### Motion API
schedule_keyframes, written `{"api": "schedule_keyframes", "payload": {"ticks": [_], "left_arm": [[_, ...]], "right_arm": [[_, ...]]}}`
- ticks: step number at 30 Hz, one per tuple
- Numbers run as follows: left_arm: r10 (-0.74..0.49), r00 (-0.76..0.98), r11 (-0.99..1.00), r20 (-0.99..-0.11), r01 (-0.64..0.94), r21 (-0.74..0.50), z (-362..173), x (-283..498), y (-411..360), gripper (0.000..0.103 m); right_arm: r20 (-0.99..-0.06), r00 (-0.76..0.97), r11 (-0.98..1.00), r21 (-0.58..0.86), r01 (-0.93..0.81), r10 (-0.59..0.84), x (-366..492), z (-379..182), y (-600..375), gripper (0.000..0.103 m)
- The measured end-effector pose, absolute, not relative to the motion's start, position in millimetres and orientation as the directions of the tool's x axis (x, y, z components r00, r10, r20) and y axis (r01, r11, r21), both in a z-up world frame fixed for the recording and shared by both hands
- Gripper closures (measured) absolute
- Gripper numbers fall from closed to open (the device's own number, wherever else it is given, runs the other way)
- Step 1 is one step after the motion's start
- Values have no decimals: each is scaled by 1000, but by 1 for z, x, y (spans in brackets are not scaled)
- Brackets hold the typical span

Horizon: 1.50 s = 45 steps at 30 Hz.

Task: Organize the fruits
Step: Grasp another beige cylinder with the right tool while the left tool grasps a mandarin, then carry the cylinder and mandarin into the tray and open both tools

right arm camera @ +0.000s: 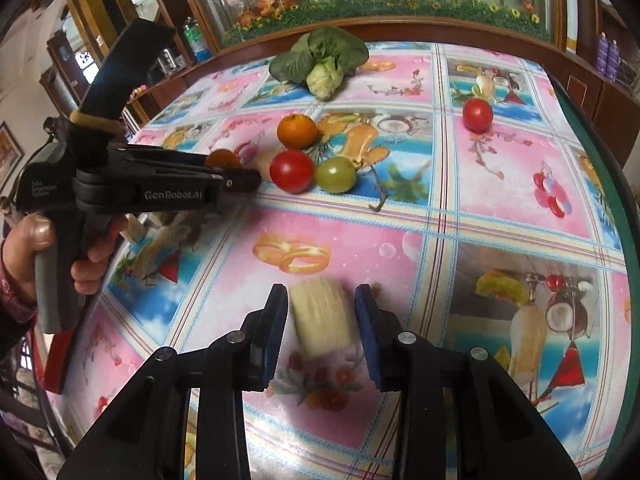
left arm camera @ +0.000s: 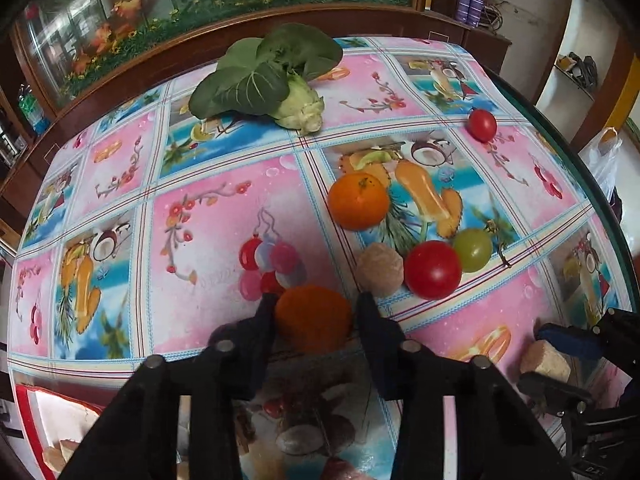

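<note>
The left hand-held gripper (left arm camera: 314,312) clasps a small orange fruit (left arm camera: 313,317) low over the counter (left arm camera: 208,216), beside a brown ball (left arm camera: 379,269), red tomato (left arm camera: 433,269) and green tomato (left arm camera: 473,249). The right hand-held gripper (right arm camera: 321,312) grips a pale blurred block (right arm camera: 322,318).

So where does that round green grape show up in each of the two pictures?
Left wrist view: the round green grape sits right of centre, touching the big red tomato.
Right wrist view: it lies upper middle, again right of that tomato.
Shared landmark: the leafy green cabbage at the table's far edge.
</note>
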<state>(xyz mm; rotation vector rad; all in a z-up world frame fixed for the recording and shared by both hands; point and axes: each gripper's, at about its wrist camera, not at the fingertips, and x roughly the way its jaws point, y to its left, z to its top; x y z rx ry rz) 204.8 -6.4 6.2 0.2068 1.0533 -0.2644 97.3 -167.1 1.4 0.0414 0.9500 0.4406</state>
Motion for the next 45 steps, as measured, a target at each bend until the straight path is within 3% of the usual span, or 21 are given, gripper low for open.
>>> {"api": "schedule_keyframes", "payload": {"ticks": [2, 28, 45], "left_arm": [[-130, 462, 954, -877, 301, 17, 7, 202, -3, 65], [-296, 377, 946, -878, 243, -214, 14, 36, 11, 65], [-291, 378, 949, -879, 227, -217, 12, 3, 31, 65]], "right_arm": [[-774, 509, 913, 215, -348, 376, 97, 1, -167, 74], [-791, 530, 948, 198, -250, 305, 20, 9, -185, 74], [-833, 502, 962, 123, -244, 234, -13, 2, -168, 71]]}}
